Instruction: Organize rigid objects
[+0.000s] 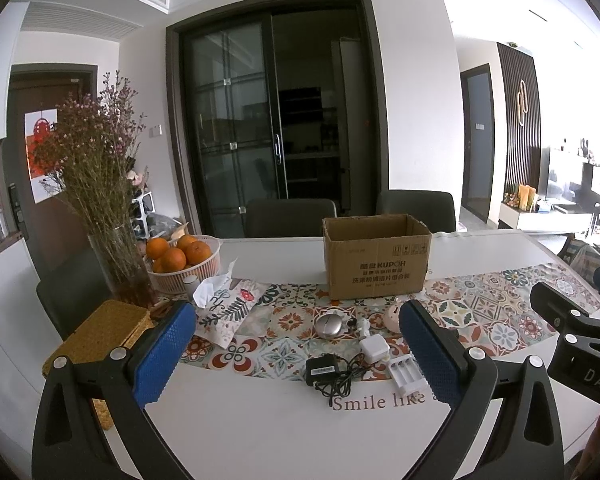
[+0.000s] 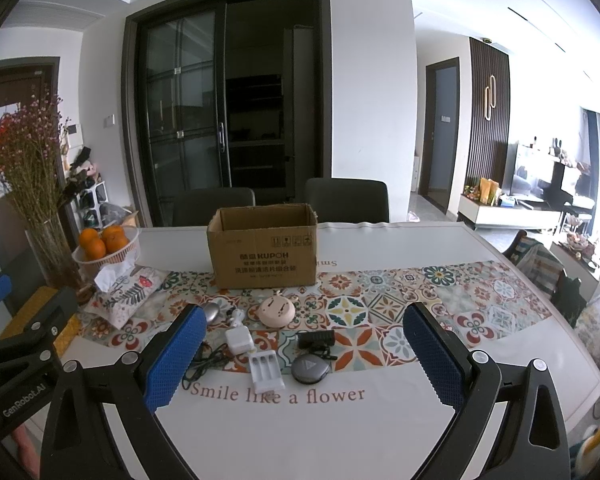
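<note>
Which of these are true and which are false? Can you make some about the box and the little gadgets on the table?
1. The cardboard box is open on top. True.
2. The right gripper holds the white battery charger. False: it is open and empty; the charger lies on the table.
3. Oranges sit in a white basket. True.
4. The pink round gadget is inside the box. False: it lies on the patterned runner, in front of the box.
5. The left gripper is open. True.
</note>
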Tool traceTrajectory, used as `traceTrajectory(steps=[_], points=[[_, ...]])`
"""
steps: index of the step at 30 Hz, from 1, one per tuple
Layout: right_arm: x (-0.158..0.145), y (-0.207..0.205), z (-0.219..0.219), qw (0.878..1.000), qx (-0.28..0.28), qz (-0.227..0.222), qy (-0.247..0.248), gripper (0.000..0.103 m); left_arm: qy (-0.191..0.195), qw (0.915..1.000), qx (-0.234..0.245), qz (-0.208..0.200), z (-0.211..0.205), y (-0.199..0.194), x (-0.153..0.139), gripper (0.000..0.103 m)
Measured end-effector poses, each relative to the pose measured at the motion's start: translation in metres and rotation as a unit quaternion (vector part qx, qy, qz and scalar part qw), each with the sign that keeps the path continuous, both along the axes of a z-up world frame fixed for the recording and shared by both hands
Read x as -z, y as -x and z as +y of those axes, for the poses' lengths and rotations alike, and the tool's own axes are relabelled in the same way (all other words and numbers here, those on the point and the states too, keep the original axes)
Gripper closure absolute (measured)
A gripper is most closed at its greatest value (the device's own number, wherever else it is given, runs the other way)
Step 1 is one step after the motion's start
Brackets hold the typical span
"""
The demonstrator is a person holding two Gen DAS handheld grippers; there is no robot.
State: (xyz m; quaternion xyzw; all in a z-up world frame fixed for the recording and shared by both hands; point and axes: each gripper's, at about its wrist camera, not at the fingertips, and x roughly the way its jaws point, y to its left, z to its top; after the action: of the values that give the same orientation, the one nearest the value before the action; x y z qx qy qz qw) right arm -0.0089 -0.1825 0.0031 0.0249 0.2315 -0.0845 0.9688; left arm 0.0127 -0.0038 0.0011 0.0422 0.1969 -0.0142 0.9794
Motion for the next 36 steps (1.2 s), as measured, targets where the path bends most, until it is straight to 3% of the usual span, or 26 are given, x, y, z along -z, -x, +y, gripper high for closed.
traceTrajectory(steps=[36], points=[[0.0003, -0.0028, 0.0008, 1.0, -0.001, 0.003, -0.001, 0.003, -0.001, 1.0, 0.005, 0.002, -0.0014, -0.001, 0.0021, 0.0]])
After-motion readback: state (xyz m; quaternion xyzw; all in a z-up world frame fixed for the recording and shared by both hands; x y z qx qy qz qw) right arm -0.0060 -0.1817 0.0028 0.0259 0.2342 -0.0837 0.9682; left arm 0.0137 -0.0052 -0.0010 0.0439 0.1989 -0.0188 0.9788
